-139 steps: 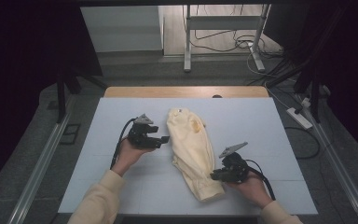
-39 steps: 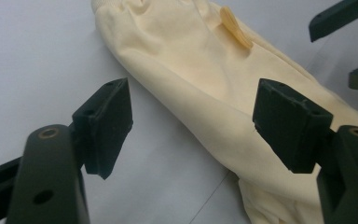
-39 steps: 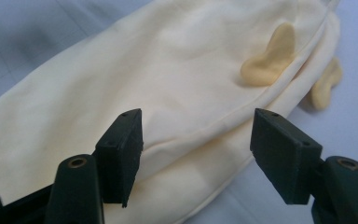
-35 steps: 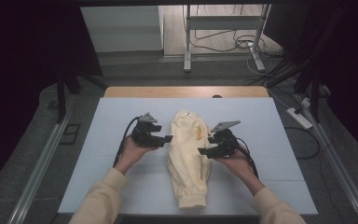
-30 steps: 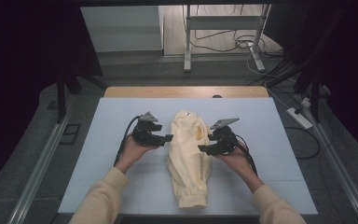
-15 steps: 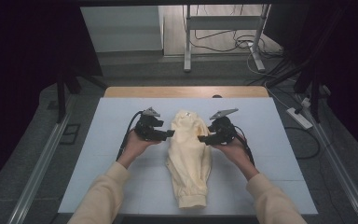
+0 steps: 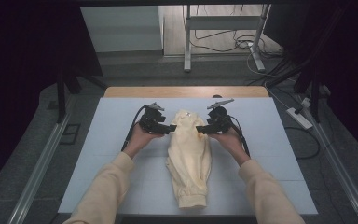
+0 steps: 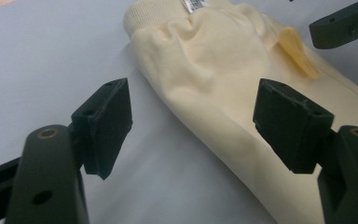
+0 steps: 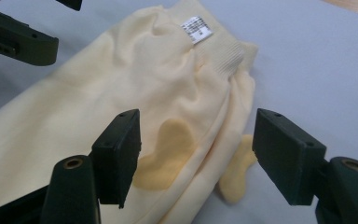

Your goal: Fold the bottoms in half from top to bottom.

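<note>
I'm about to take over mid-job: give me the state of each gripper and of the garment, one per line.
left gripper: open, nothing between the jaws, at the garment's left edge near the waistband.
right gripper: open, empty, at the garment's right edge beside the darker yellow patch.
cream garment: folded lengthwise, lying flat on the table, ribbed waistband at the far end, label showing.

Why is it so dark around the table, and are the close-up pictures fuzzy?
High view: light falls on the table and the cream trousers, while the room's sides stay black. Left gripper view: the near black pads look soft, the cloth sharper. Right gripper view: the white label shows, its print too small to read.
</note>
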Demonstrator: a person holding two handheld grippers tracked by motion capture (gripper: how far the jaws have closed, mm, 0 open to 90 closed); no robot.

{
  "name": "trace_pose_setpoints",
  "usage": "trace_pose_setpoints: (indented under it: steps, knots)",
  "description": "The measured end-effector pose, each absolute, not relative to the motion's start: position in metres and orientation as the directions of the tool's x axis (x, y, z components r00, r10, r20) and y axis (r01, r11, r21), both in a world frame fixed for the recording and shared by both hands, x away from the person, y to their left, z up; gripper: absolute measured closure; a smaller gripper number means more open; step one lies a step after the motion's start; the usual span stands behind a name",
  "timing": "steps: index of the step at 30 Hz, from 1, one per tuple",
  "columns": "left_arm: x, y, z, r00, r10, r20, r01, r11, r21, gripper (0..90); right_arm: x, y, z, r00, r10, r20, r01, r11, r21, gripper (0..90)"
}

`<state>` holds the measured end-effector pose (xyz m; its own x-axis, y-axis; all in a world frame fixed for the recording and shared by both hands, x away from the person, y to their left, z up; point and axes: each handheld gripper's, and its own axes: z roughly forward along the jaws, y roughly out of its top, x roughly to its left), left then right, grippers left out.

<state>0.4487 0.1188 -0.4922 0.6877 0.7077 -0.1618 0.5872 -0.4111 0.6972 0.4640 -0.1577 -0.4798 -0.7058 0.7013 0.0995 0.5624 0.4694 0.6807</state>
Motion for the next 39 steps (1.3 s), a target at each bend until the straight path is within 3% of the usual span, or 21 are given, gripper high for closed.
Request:
trace_pose_setpoints:
  steps: [21, 34, 39]
  knots:
    - [0.486, 0.108, -0.515, 0.648, 0.739, -0.183, 0.641, -0.4, 0.654, 29.1, 0.502, -0.149, -0.498, -0.673, 0.73, 0.117, 0.617, 0.467, 0.633, 32.0]
    - [0.489, 0.097, -0.527, 0.67, 0.71, -0.217, 0.658, -0.433, 0.616, 38.7, 0.509, -0.146, -0.515, -0.682, 0.717, 0.142, 0.639, 0.491, 0.592, 35.9]
    - [0.489, 0.093, -0.529, 0.681, 0.694, -0.234, 0.66, -0.443, 0.607, 50.2, 0.508, -0.146, -0.515, -0.713, 0.683, 0.16, 0.623, 0.51, 0.593, 53.8]
